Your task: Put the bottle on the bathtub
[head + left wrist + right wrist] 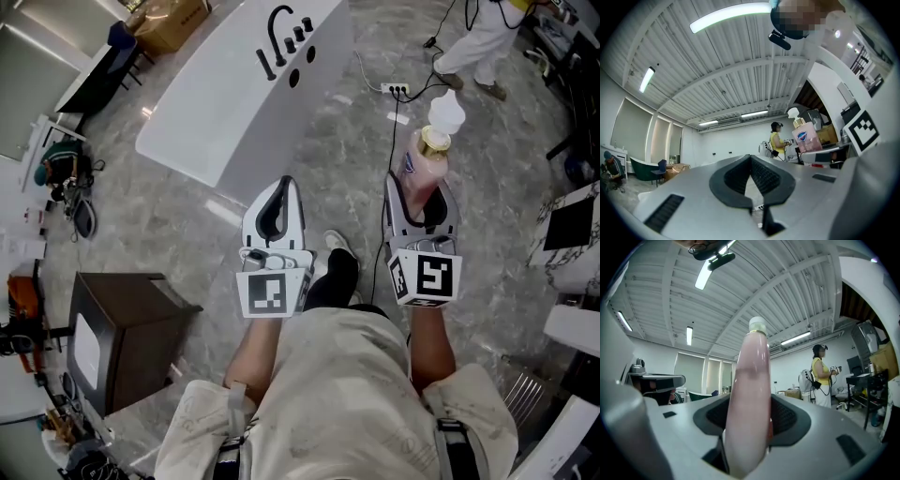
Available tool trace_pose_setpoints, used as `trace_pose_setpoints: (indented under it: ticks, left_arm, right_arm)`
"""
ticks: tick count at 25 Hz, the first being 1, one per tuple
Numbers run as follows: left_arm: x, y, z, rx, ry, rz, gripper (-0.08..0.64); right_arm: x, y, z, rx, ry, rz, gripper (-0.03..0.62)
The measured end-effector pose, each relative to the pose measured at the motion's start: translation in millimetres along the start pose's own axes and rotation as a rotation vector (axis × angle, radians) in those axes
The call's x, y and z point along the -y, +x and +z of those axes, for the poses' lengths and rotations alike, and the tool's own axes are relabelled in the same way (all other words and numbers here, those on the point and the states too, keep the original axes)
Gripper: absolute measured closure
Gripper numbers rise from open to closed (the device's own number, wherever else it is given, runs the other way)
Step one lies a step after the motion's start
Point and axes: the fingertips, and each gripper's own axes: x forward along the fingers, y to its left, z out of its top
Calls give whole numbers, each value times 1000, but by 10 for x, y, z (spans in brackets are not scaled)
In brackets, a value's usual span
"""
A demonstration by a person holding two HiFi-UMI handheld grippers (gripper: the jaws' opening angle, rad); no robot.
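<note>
The white bathtub [234, 103] with a black faucet [281, 37] stands on the grey marble floor, up and to the left of both grippers. My right gripper [420, 192] [750, 404] is shut on a pink soap bottle [424, 169] [750, 394] with a gold collar and a white pump, held upright. The bottle also shows at the right of the left gripper view [805, 136]. My left gripper [285, 183] [751, 159] is beside it to the left, shut and holding nothing. Both are held over the floor, short of the tub.
A dark brown cabinet [122, 328] stands at lower left. A power strip [397, 89] with a black cable lies on the floor ahead. One person in white [478, 42] stands at the top right, another in yellow [820, 376] further off. A cardboard box [169, 21] is beyond the tub.
</note>
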Motion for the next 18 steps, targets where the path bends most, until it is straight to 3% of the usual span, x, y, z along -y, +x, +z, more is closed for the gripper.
trace_pose_setpoints:
  ticks: [9,18]
  left_arm:
    - [-147,530,-277,-8,-81,-12,558]
    - [-501,1449,-604,-38,-118,25,558]
  right_arm:
    - [181,429,-154,-39,-23,-24,368]
    - [444,1430,-200,-76,-59,3,368]
